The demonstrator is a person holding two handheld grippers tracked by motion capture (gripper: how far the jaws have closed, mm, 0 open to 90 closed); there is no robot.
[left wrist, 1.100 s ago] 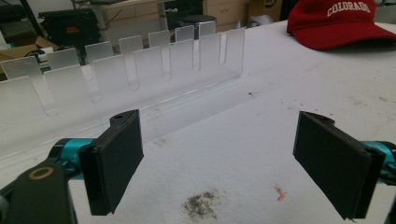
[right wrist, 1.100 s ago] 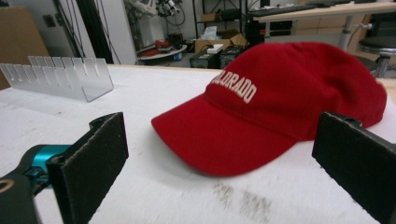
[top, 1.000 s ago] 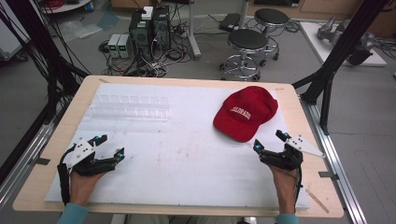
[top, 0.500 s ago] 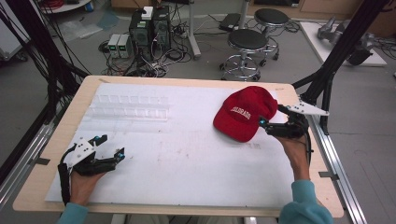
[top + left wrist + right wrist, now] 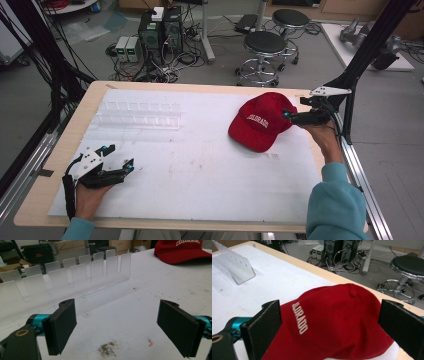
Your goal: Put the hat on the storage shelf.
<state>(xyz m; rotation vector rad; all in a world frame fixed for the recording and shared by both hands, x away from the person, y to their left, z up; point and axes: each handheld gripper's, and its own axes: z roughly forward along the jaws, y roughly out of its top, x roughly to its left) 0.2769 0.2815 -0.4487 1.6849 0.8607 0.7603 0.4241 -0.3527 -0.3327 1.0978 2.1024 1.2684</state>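
Note:
A red cap (image 5: 262, 121) with white lettering lies on the white sheet at the right back of the table. My right gripper (image 5: 289, 116) is level with the cap's right side, close to it, and open. In the right gripper view the cap (image 5: 337, 320) sits between the two spread black pads (image 5: 265, 325), which do not press on it. My left gripper (image 5: 119, 156) rests open near the front left, with nothing between its fingers (image 5: 62, 325). Far off in the left gripper view the cap (image 5: 182, 251) shows at the top right.
A clear acrylic slotted rack (image 5: 140, 114) stands at the back left of the white foam sheet (image 5: 200, 170); it is also ahead of the left gripper (image 5: 75, 275). A black frame post (image 5: 367, 50) rises beside the table's right edge. Stools (image 5: 267, 45) and computers (image 5: 160, 27) are on the floor beyond.
My right gripper has moved from the front right of the table forward to the cap's right side, jaws still open. The left gripper has stayed put.

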